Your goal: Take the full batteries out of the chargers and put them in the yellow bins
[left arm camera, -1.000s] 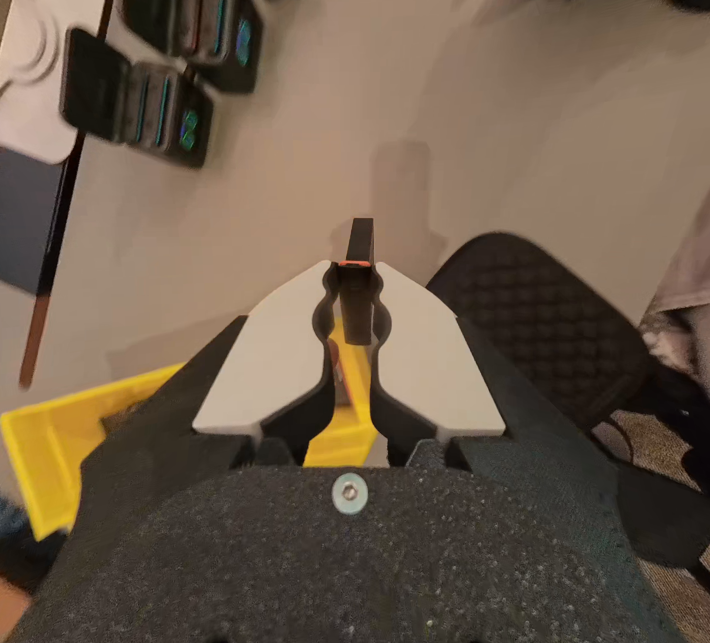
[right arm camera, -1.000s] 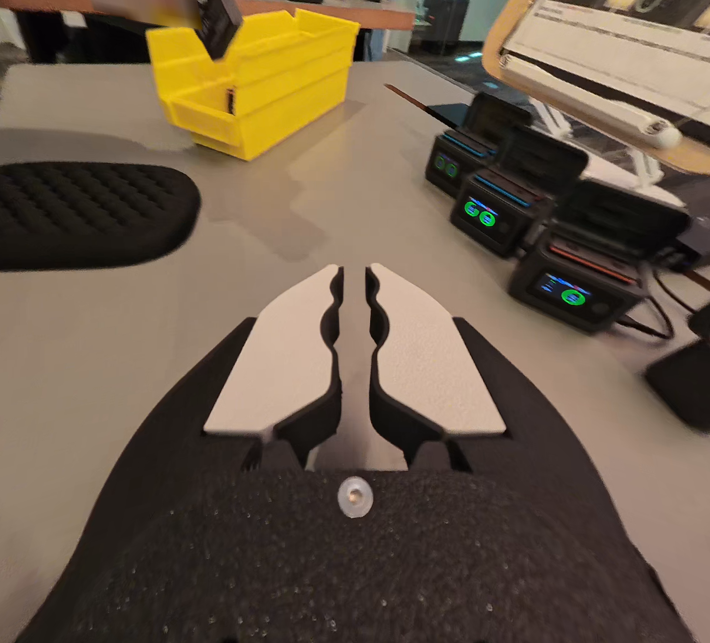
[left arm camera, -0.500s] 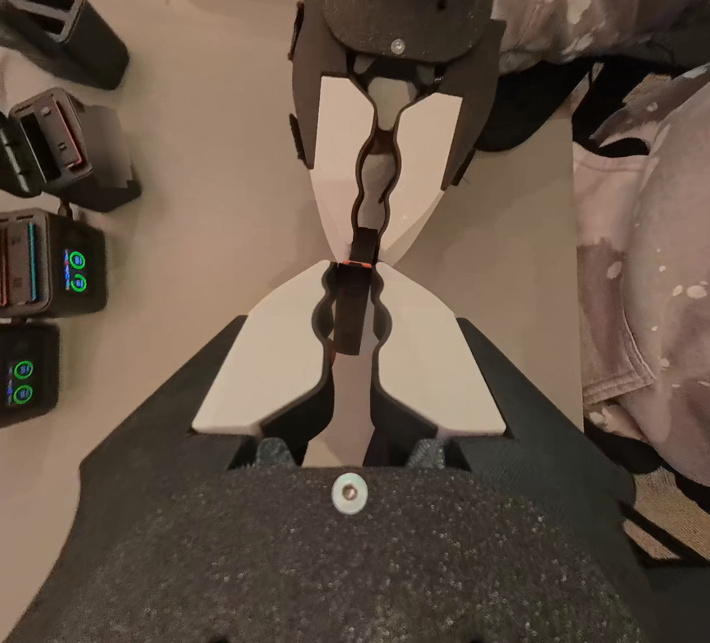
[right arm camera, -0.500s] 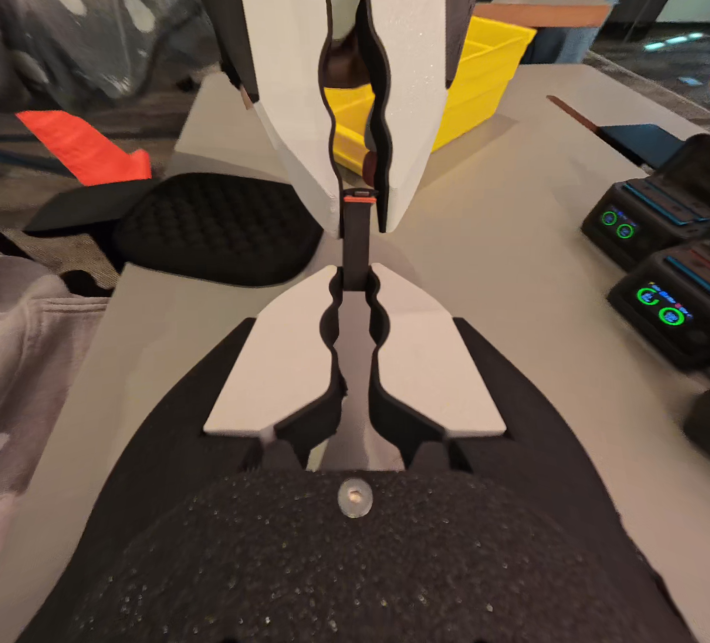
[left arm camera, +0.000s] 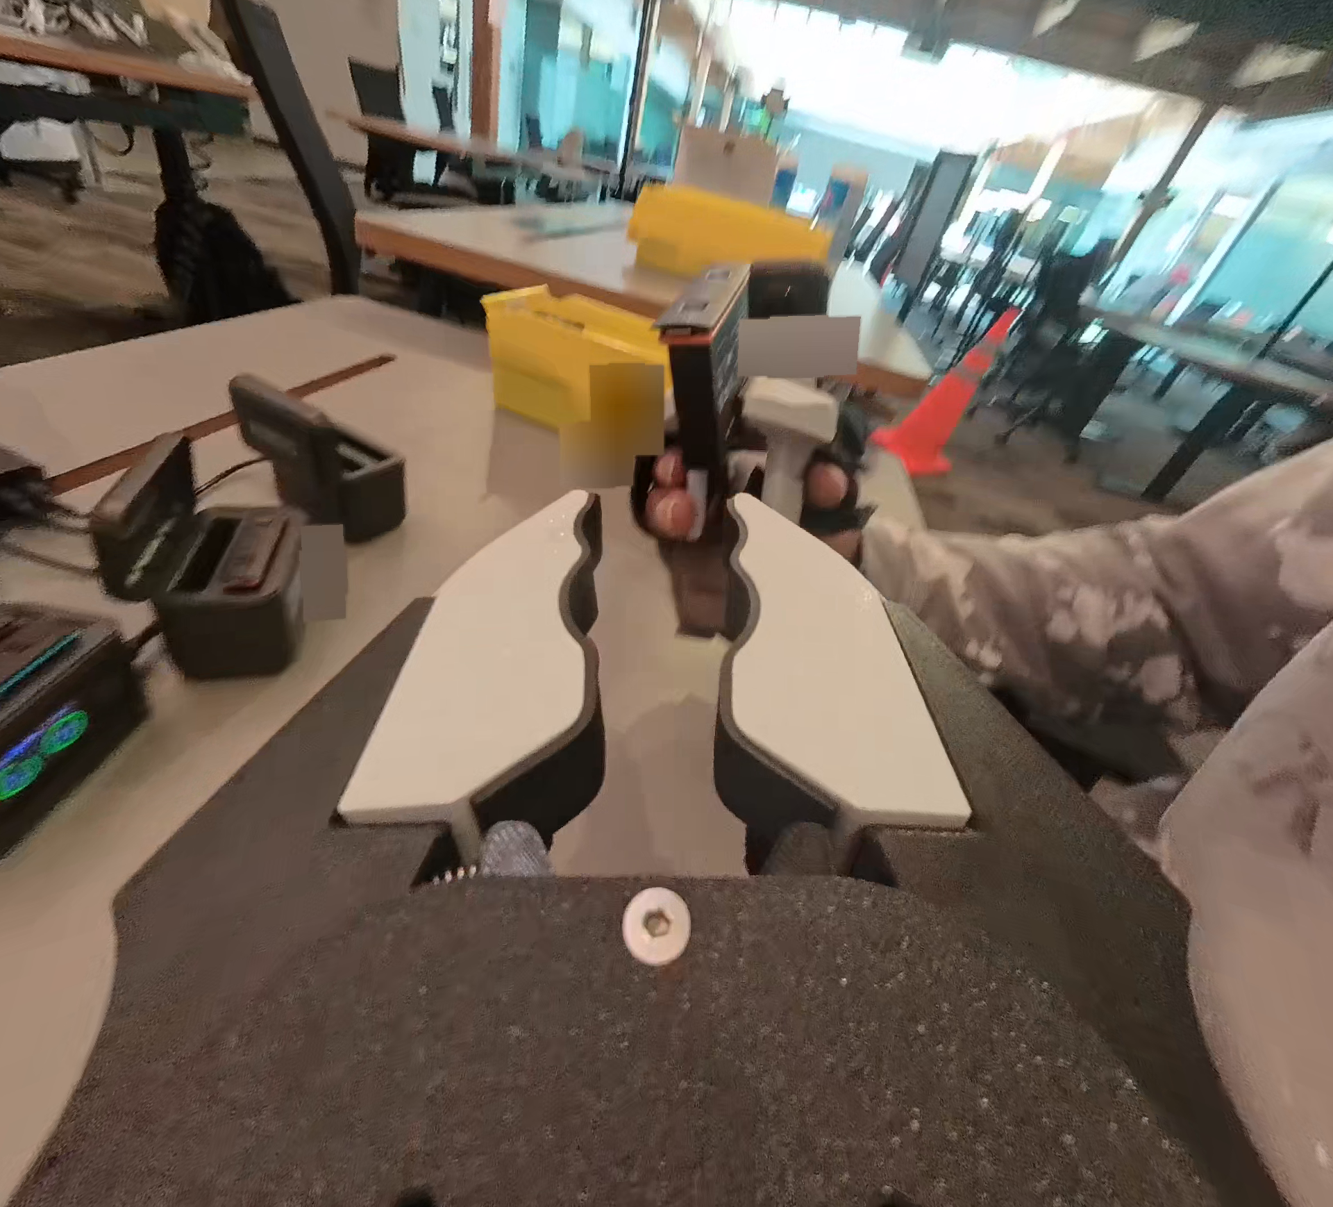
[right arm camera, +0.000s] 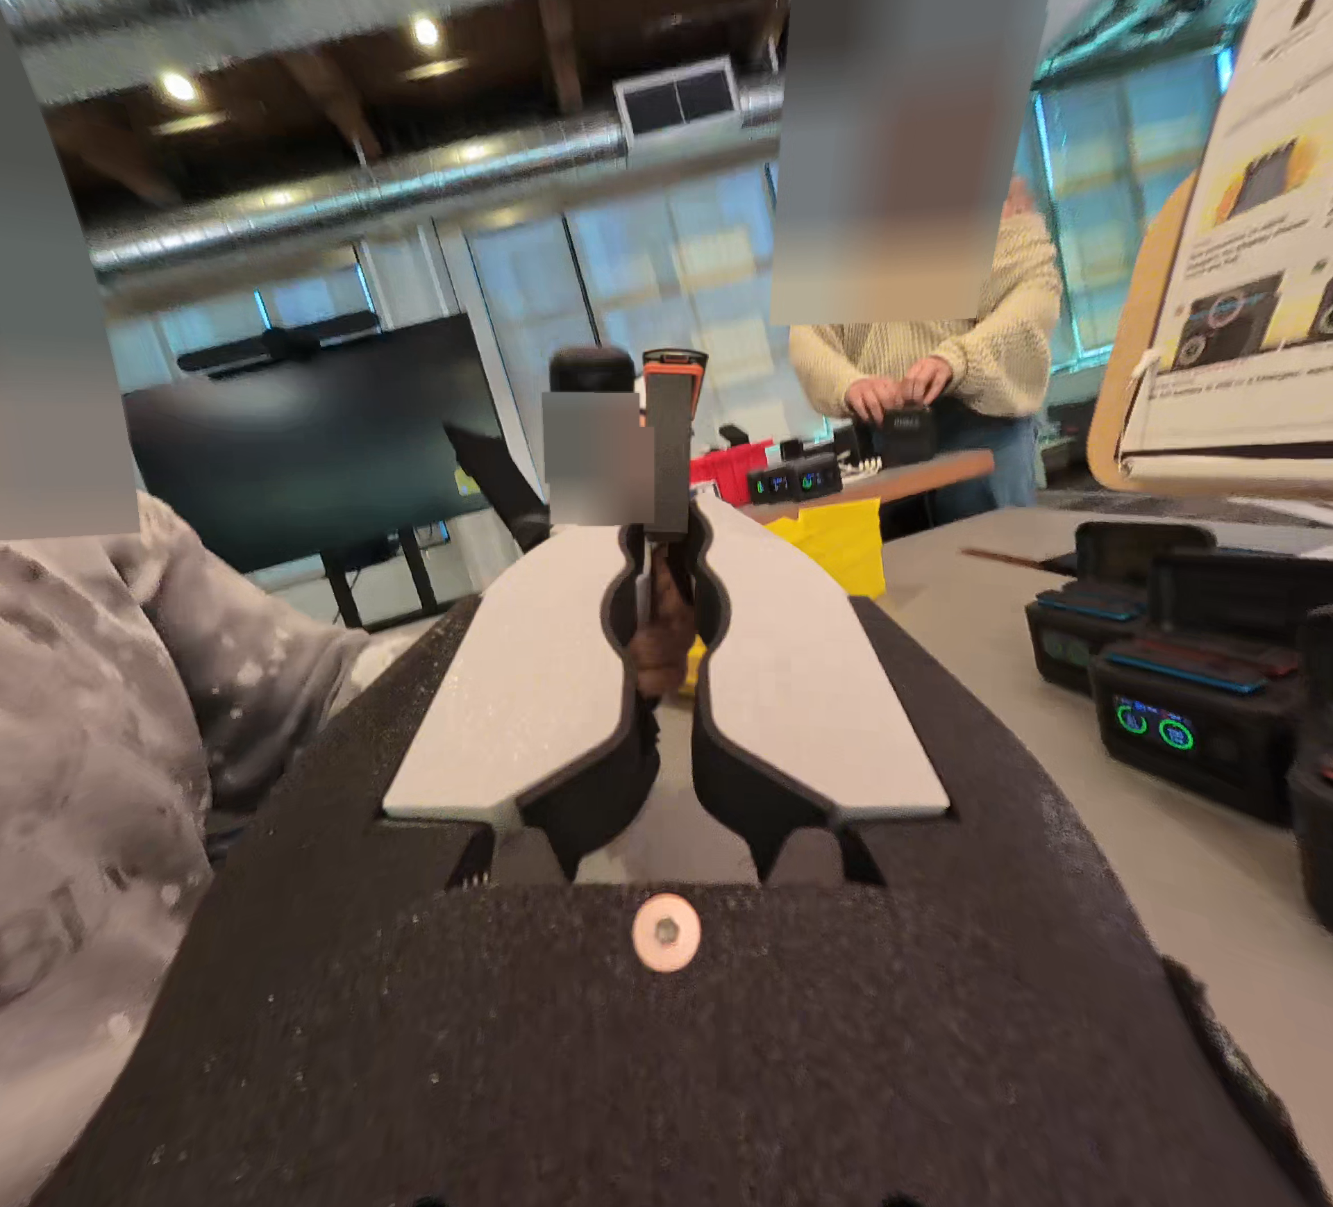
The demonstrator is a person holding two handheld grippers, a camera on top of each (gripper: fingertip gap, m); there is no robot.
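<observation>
Battery first: the black pack with the orange collar stood upright in the right gripper, whose white fingers were closed on its lower end only. Most of its length stuck out past the tips. In the left wrist view I saw the same battery just beyond the left gripper. That gripper's fingers were spread apart with nothing between them.

What worried me was the shallowness of the pinch. With so little of the pack inside the pads, I judged that a quick swing toward the yellow bin could make it pivot or slide out. It would then land on the grey table rather than in the bin. Both views were smeared, so I could not tell how squarely the pads sat on it.

The open left gripper was close to the pack. If I had moved either hand carelessly, a finger could have clipped the tall free end and levered it loose.

Open-lidded chargers lined one side of the table, well apart from the bin. A low carry could have caught one.
</observation>
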